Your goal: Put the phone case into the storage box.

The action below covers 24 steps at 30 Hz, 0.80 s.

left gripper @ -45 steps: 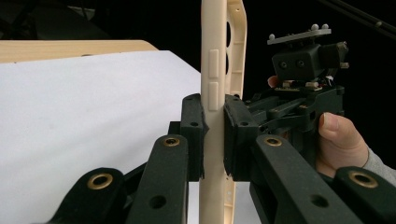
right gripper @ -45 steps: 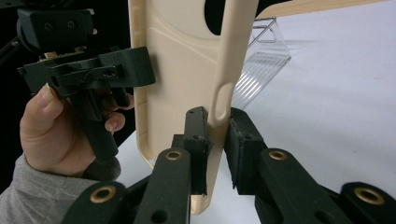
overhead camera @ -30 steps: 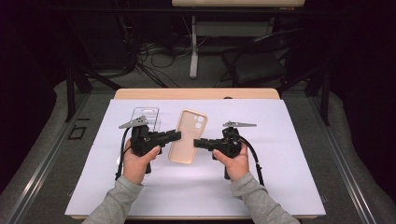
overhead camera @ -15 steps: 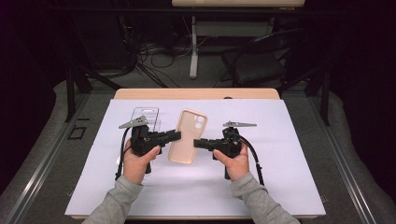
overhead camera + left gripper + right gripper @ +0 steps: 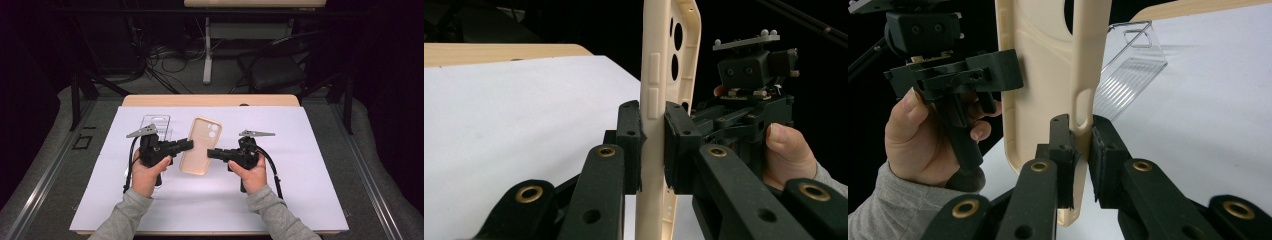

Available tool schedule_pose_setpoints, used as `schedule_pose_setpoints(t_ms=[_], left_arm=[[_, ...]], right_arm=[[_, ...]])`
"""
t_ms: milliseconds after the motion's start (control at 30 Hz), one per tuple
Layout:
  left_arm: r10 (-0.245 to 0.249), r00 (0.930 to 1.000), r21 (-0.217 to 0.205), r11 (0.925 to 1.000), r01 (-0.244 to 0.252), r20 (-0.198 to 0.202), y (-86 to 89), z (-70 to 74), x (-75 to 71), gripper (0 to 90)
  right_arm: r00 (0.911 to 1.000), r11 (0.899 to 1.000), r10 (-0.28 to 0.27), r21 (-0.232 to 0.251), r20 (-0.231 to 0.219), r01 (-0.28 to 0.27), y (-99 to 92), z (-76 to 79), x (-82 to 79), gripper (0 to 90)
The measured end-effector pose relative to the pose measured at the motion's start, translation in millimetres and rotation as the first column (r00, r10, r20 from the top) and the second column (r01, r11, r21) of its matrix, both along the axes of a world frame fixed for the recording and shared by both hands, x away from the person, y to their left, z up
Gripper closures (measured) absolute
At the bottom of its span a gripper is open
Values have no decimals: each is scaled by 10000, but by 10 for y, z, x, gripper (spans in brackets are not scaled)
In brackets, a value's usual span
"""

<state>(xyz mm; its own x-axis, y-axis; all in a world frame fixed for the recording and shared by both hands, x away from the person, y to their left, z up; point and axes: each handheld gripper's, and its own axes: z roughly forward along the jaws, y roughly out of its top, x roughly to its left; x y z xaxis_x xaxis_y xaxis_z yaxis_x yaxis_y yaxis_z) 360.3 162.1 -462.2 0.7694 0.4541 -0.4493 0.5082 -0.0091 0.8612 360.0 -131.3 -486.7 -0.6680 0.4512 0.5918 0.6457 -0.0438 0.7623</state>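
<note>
Unmoved: smooth beige phone case (image 5: 200, 146)

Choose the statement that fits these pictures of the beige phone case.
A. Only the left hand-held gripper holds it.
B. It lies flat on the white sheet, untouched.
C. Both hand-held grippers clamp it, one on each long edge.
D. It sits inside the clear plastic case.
C: the left hand-held gripper and the right hand-held gripper each have their jaws closed on a side wall of the beige phone case, which is held between them.
</note>
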Motion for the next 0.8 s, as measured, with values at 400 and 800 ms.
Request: schedule_pose_setpoints(t_ms=[400,800], left_arm=[[44,10000,19,10000,-44,20,4,-4,4,790],[72,10000,-35,10000,-72,-35,4,-6,6,781]], right_arm=[[10000,10000,-12,37,35,12,0,0,-2,816],[10000,10000,-31,59,52,30,1,3,-6,816]])
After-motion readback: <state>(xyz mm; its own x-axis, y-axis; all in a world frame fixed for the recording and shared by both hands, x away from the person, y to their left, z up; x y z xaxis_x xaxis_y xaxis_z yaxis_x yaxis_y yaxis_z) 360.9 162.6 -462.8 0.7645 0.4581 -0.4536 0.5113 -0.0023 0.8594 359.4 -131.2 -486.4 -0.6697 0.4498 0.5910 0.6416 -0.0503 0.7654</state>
